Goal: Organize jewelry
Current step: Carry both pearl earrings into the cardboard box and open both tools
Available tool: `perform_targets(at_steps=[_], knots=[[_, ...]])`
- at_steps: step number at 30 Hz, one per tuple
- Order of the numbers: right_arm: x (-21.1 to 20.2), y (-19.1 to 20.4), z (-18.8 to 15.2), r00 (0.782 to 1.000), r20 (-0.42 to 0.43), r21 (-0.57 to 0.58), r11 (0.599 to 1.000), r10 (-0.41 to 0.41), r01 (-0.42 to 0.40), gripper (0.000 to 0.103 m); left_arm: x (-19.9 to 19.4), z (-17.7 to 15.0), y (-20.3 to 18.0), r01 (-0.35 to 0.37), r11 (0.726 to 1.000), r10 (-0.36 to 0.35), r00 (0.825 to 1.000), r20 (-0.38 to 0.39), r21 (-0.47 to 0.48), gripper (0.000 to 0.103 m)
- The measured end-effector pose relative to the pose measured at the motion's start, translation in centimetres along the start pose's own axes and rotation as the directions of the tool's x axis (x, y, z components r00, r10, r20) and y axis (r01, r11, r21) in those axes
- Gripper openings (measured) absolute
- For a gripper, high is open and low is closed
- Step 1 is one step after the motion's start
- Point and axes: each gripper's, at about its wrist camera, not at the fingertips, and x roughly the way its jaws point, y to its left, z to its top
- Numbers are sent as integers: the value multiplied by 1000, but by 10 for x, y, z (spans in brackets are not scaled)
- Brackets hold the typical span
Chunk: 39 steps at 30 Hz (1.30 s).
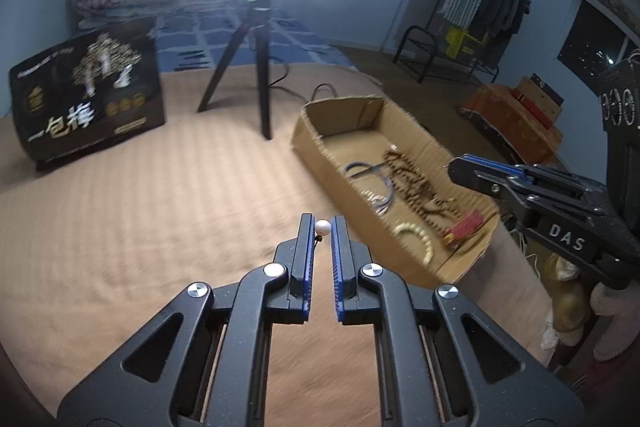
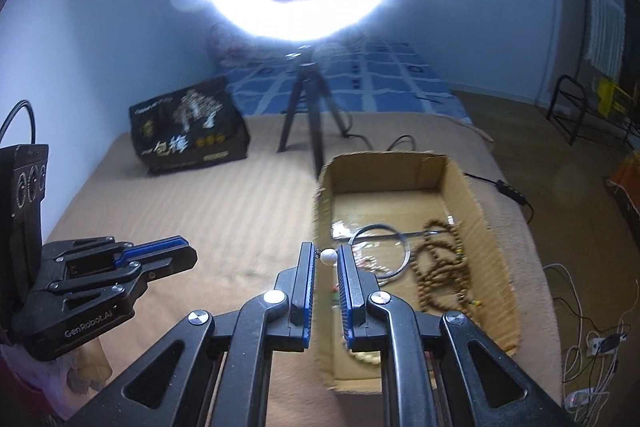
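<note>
Pinching a pearl stud (image 1: 323,227) in left tongs (image 1: 322,228), likewise in right tongs (image 2: 327,254), beads (image 2: 440,267) and bangle (image 2: 405,247) just ahead (already in the box (image 2: 500,267)): seemingly nearly done.

the left tool (image 1: 323,227) points forward and a little downward, its two blue-lined fingers (image 1: 307,251) close together and parallel, pinching a small white bead (image 1: 323,227) at the tips. the right tool (image 2: 325,255) sits the same way, fingers near parallel, with a white bead (image 2: 329,255) caught between the tips. each tool shows in the other's view, side on, level and well apart from the other.
</note>
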Motion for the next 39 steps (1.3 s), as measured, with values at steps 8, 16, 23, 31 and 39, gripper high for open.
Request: perform_targets(at_steps=[8,16,23,31,39], knots=[[7,-36,5,1000,-2,68,997,-23,23,9,25,15,-32,39,999,-39,999,-8,21,6],[21,-57,4,999,-20,104,993,-46,48,9,44,19,-52,59,998,-59,998,-26,23,6],[29,-70,3,998,-31,136,989,-49,53,10,51,18,-63,71,997,-70,997,-38,29,6],[30,-72,3,998,-32,135,989,-52,56,10,59,18,-72,88,995,-87,995,-50,35,6],[31,-74,4,997,-30,146,987,-65,68,31,59,18,-79,81,995,-79,996,-44,64,6]])
